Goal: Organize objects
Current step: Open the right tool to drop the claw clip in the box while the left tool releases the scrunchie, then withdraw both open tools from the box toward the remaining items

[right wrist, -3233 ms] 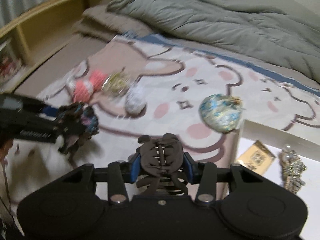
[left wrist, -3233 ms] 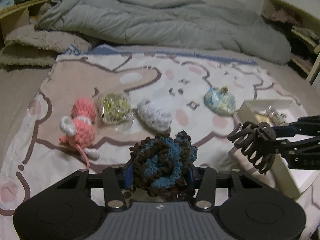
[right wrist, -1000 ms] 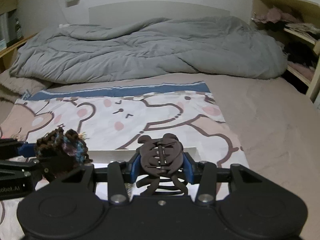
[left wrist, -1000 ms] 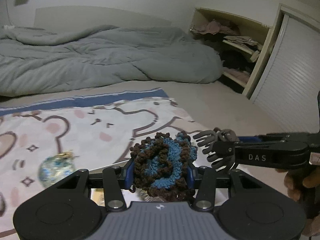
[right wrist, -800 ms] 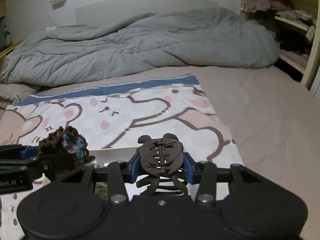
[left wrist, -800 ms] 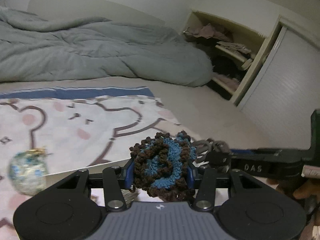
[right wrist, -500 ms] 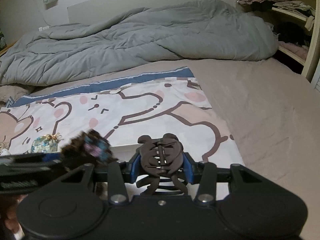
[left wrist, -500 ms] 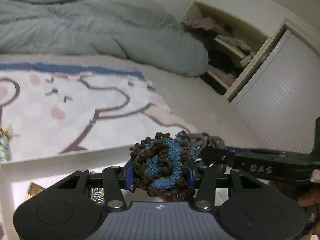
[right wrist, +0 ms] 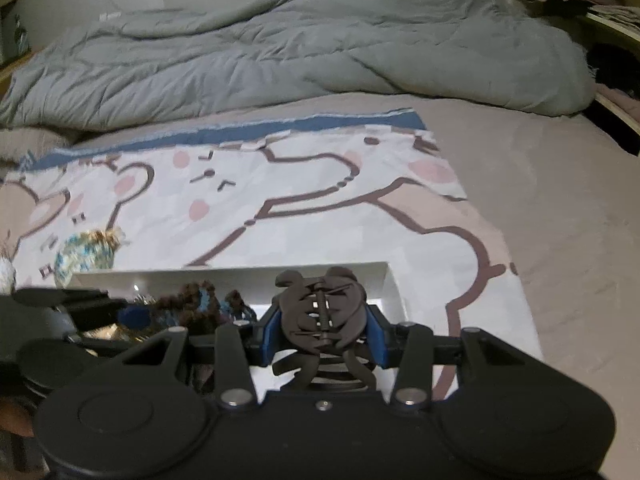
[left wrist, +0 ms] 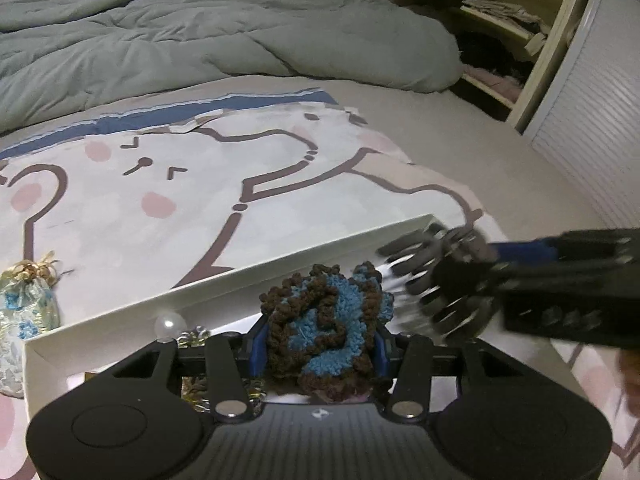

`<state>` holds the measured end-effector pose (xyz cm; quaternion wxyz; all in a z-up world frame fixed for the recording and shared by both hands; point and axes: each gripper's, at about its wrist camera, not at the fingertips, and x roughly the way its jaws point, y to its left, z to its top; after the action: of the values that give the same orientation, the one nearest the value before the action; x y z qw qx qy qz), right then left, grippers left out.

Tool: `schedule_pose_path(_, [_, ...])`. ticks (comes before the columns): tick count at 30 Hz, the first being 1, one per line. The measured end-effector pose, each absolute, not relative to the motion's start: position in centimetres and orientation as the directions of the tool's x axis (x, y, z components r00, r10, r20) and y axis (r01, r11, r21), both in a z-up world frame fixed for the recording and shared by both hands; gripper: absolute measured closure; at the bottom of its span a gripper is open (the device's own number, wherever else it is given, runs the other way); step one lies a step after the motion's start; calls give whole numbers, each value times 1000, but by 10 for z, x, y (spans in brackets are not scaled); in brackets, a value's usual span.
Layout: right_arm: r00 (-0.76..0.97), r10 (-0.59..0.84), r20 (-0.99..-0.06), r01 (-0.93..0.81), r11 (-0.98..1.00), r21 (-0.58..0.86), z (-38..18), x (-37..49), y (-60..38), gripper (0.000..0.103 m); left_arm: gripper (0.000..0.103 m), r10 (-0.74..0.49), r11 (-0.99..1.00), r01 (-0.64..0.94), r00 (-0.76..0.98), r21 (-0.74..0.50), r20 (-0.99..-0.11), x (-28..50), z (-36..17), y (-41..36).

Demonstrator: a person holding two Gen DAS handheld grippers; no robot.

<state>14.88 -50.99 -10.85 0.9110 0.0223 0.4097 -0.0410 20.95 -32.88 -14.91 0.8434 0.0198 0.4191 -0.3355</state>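
We've got the left tongs (left wrist: 320, 344) pinching the crochet scrunchie (left wrist: 324, 324), the right tongs (right wrist: 322, 336) gripping the claw clip (right wrist: 322, 312), both over the white box (left wrist: 280, 264).

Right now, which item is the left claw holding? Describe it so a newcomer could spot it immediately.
On the bed, a white box sits on the bear-print blanket. Over it, the left claw pinches a crocheted scrunchie. Unlike the smooth brown hair clip beside it, it is fuzzy yarn, brown and blue.
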Motion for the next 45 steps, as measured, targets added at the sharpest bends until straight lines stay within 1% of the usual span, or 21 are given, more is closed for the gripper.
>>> schedule_pose_path(3, [644, -74, -761, 89, 996, -22, -118, 152, -508, 58, 51, -563, 755, 607, 407, -247, -720, 207, -149, -332])
schedule_pose_path(4, [640, -81, -764, 90, 996, -30, -121, 152, -509, 58, 48, -559, 755, 611, 410, -238, -721, 205, -149, -333])
schedule_pose_path(5, [638, -86, -765, 90, 995, -37, -123, 152, -509, 58, 42, -557, 755, 614, 412, -231, -721, 203, -149, -335])
schedule_pose_path(7, [635, -92, -767, 98, 994, -38, -125, 152, -512, 57, 34, -560, 750, 619, 410, -232, -720, 202, -148, -335])
schedule_pose_path(8, [632, -94, -769, 108, 994, -32, -125, 151, -514, 56, 32, -560, 750, 620, 410, -231, -720, 200, -147, -337])
schedule_pose_path(9, [634, -97, -767, 117, 993, -29, -125, 150, -516, 54, 32, -558, 749, 622, 409, -227, -722, 199, -146, -337])
schedule_pose_path(10, [638, -98, -764, 124, 992, -25, -124, 148, -517, 49, 31, -557, 747, 626, 408, -223, -723, 198, -146, -338])
schedule_pose_path(11, [641, -99, -761, 128, 992, -21, -122, 146, -517, 48, 31, -556, 745, 631, 406, -217, -726, 197, -145, -338])
schedule_pose_path(23, [664, -96, -741, 143, 990, 0, -97, 126, -512, 49, 31, -543, 751, 633, 434, -186, -719, 180, -116, -321])
schedule_pose_path(37, [710, -117, -694, 176, 984, 14, -60, 79, -498, 49, 31, -523, 775, 610, 473, -164, -709, 154, -76, -286])
schedule_pose_path(45, [723, -125, -679, 205, 978, 38, -49, 54, -488, 49, 27, -503, 790, 597, 504, -138, -702, 133, -59, -266])
